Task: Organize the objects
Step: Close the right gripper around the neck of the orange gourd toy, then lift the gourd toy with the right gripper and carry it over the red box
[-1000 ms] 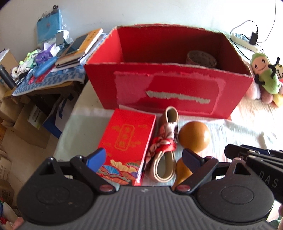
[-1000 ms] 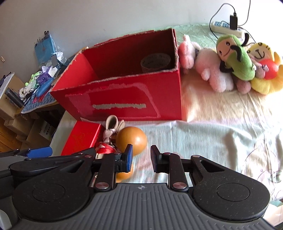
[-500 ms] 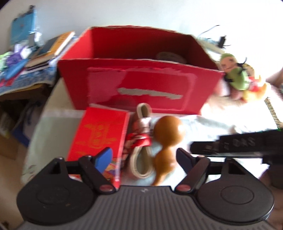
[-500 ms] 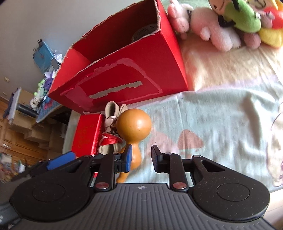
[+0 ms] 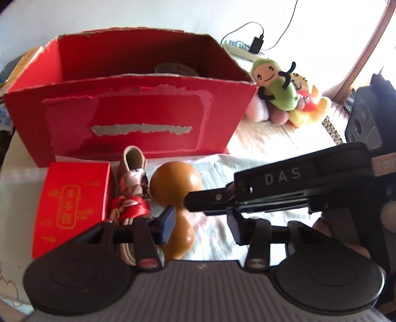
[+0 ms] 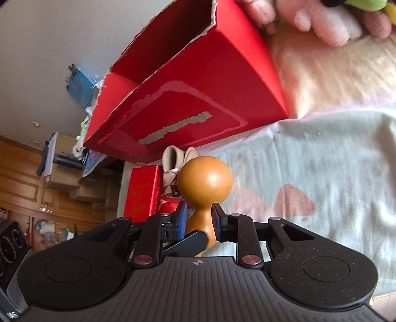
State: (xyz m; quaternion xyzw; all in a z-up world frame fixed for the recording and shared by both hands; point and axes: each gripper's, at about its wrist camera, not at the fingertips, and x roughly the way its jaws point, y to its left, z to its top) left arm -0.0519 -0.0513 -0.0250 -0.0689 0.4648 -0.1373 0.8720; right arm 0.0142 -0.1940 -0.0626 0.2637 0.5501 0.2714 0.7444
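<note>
Right gripper straddles the narrow waist of the glossy orange-brown gourd, fingers narrowly parted and not visibly clamped. Left gripper hangs wide apart, holding nothing. Gourd lies on the pale cloth, just near of the large red cardboard box, beside a beige rope bundle with red ribbon. Judged hard, light, hollow and slippery; the waist is the soundest hold, as the round bulbs would likely squirt free.

Daylight enters from 1–2 o'clock, overexposing that corner in the left view. Fisheye curvature bends all edges. Plush toys at 1 o'clock are motion-blurred.
</note>
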